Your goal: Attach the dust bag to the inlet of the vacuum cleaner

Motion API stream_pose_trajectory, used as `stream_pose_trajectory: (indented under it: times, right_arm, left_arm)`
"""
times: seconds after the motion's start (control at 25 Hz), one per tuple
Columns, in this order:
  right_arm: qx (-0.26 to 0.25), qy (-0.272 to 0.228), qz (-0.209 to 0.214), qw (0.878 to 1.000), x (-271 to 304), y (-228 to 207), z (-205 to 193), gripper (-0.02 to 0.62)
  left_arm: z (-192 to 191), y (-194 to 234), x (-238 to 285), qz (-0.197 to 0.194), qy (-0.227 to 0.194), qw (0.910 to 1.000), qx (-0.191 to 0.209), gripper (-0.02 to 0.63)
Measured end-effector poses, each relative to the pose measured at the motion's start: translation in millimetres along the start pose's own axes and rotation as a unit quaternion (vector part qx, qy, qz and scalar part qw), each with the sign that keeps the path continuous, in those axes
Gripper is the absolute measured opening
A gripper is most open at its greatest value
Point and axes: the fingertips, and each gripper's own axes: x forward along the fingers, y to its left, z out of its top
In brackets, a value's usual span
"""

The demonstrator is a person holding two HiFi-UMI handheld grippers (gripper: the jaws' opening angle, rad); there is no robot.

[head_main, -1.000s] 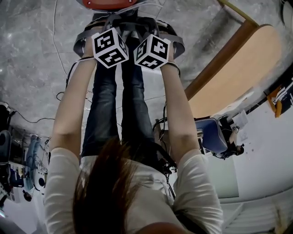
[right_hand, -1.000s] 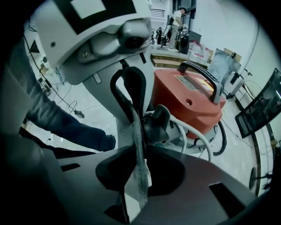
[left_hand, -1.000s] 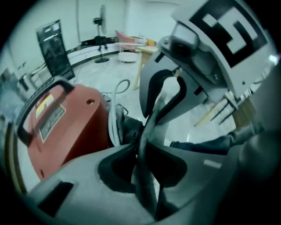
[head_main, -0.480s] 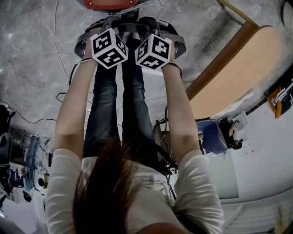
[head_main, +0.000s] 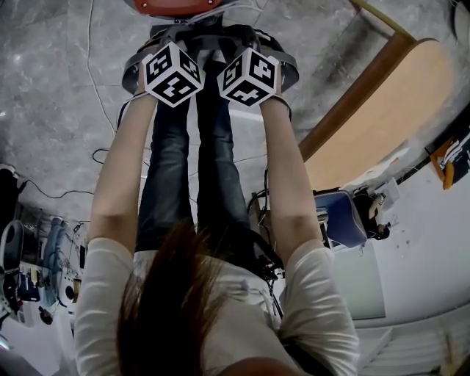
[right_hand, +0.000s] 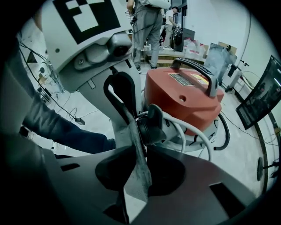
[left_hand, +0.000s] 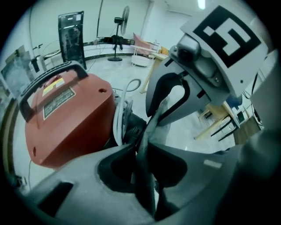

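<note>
A red vacuum cleaner point(left_hand: 70, 127) with a black handle stands on the floor beyond both grippers; in the head view only its edge point(head_main: 176, 6) shows at the top. Its black inlet collar point(right_hand: 153, 125) faces the grippers, just past the jaws. The grey dust bag point(right_hand: 136, 176) hangs as a fabric strip between both pairs of jaws. My left gripper point(left_hand: 141, 154) has the dust bag's edge point(left_hand: 147, 184) pinched while its jaws are opening. My right gripper point(right_hand: 139, 151) is shut on the same fabric. The two grippers sit side by side, close together.
A white hose point(right_hand: 193, 132) curls around the vacuum's front. A wooden table point(head_main: 374, 117) stands at the right, and cables point(head_main: 44, 194) lie on the floor at the left. A person point(right_hand: 147, 26) stands in the background. A fan point(left_hand: 123, 17) stands far off.
The left gripper's marker cube has rolled a little and both cubes sit slightly higher in the head view. The bag stays between both pairs of jaws.
</note>
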Motion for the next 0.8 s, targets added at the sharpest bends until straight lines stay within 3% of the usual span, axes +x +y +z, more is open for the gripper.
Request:
stream_pose_trajectory:
  times: [0.16,0.36,0.52,0.64,0.8]
  right_arm:
    - [0.022,-0.002,-0.006,1.0,-1.7,0.7,0.1,0.081]
    - [0.105,-0.027,0.023,0.994,-4.1,2.0,1.3,0.091]
    - [0.131,-0.038,0.053,0.989,-6.2,8.7,0.4,0.17]
    - [0.141,-0.045,0.056,0.987,-7.7,11.8,-0.2,0.206]
    - [0.172,-0.074,0.047,0.981,-16.8,10.5,5.1,0.227]
  left_arm:
    - [-1.1,0.4,-0.5,-0.001,-0.002,0.9995,-0.032,0.085]
    - [-2.7,0.1,-0.4,-0.013,0.005,0.9981,-0.06,0.086]
    - [-3.2,-5.2,-0.8,-0.036,0.005,0.9969,-0.07,0.114]
    - [-1.9,-6.6,-7.3,-0.056,-0.018,0.9923,-0.109,0.14]
    - [5.6,-3.8,-23.7,-0.051,-0.062,0.9861,-0.145,0.17]
